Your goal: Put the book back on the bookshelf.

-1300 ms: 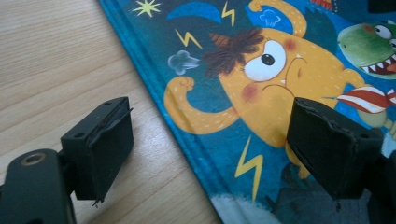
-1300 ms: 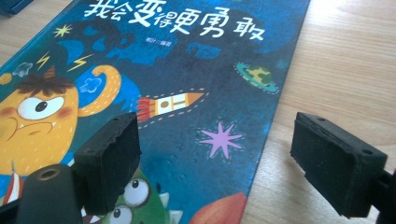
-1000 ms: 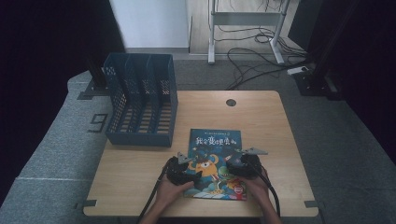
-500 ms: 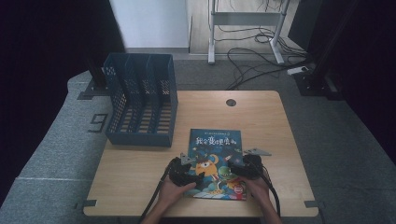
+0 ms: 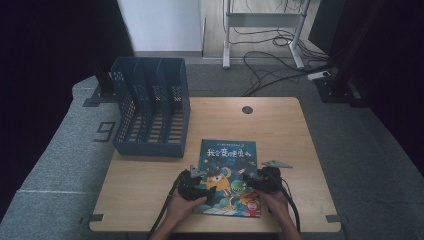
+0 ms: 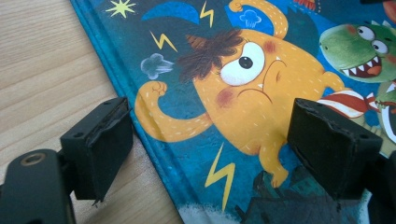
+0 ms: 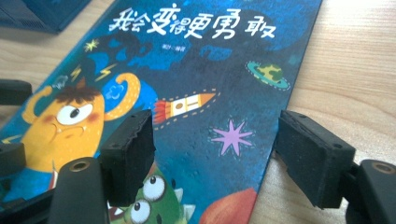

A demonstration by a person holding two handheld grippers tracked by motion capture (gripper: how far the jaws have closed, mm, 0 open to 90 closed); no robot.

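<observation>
— What has moved since a second ago?

— My hands haven't; my right gripper [image 7: 215,158] has just been narrowing its jaws. They are still apart, one over the book [image 5: 229,177], one just past its right edge on the table [image 5: 280,125].

— And the left?

— My left gripper [image 6: 210,144] gapes too, straddling the book's left edge. Nothing is gripped.

— The book?

— Flat at the near edge, the blue rack [image 5: 150,107] beyond, to the left.
</observation>
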